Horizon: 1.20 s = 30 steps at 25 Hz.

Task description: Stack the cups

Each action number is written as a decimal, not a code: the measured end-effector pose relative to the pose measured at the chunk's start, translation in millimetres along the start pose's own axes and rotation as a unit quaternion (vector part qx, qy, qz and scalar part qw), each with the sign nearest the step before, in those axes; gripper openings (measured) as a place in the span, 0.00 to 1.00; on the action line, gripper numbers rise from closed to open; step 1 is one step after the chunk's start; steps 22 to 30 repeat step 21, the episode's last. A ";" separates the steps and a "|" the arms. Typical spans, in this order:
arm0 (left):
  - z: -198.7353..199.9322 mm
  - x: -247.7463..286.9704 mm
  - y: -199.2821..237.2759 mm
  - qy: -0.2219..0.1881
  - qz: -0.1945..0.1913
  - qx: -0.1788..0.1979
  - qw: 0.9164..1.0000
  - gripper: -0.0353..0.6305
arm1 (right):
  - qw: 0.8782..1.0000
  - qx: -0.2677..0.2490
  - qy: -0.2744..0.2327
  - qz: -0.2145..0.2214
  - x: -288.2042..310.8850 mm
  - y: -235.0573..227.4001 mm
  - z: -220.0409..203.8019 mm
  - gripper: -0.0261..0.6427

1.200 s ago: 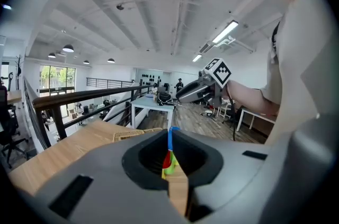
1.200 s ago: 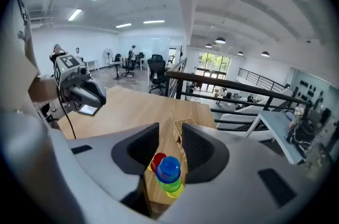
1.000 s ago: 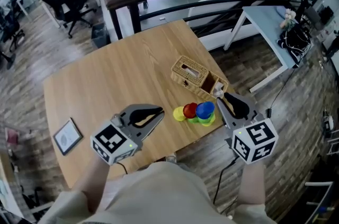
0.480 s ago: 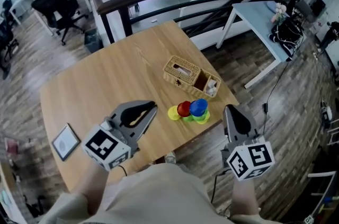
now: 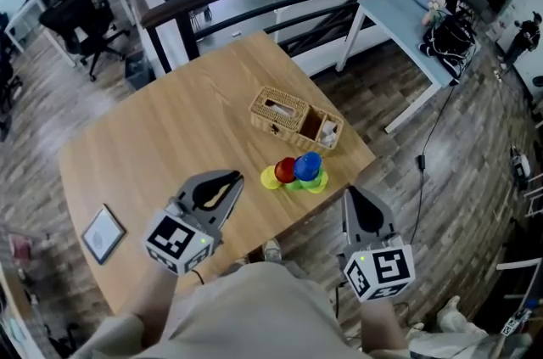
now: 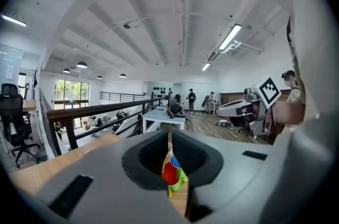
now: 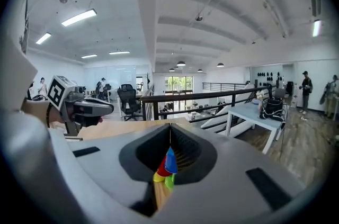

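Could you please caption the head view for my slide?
Left gripper shut, right gripper just closed, facing coloured cups beside a wicker basket.

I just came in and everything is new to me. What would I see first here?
The bright cups, red, blue, yellow and green, huddled near the front edge of the wooden table, catch the eye first, with a woven basket just behind them. Two grey tools hover nearer the person: the left tool shut over the table, the right tool at its edge, jaws just closed with nothing between them.
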State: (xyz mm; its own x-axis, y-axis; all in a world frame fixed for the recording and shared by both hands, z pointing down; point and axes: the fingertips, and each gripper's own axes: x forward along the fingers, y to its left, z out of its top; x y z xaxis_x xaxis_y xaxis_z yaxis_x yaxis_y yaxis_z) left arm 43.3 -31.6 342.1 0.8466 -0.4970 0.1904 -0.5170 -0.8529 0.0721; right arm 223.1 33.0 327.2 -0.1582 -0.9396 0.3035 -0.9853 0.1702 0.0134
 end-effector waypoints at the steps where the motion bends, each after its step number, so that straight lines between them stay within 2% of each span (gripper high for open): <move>1: 0.3 1.4 -1.9 -0.001 -0.001 0.003 1.000 0.11 | 1.000 0.001 0.005 -0.002 -0.9 -0.8 -2.2 0.08; 7: 3.7 6.6 -8.2 -0.007 -0.004 0.007 1.000 0.11 | 1.000 0.000 0.007 -0.001 -5.0 -4.8 -4.7 0.08; 19: 3.1 1.0 -12.3 0.005 0.011 0.003 1.000 0.11 | 0.999 -0.025 0.025 0.017 -6.6 -0.7 -10.3 0.08; 30: 1.4 1.2 -13.9 0.009 0.013 0.001 1.000 0.11 | 0.999 -0.027 0.026 0.020 -7.2 -1.2 -12.5 0.08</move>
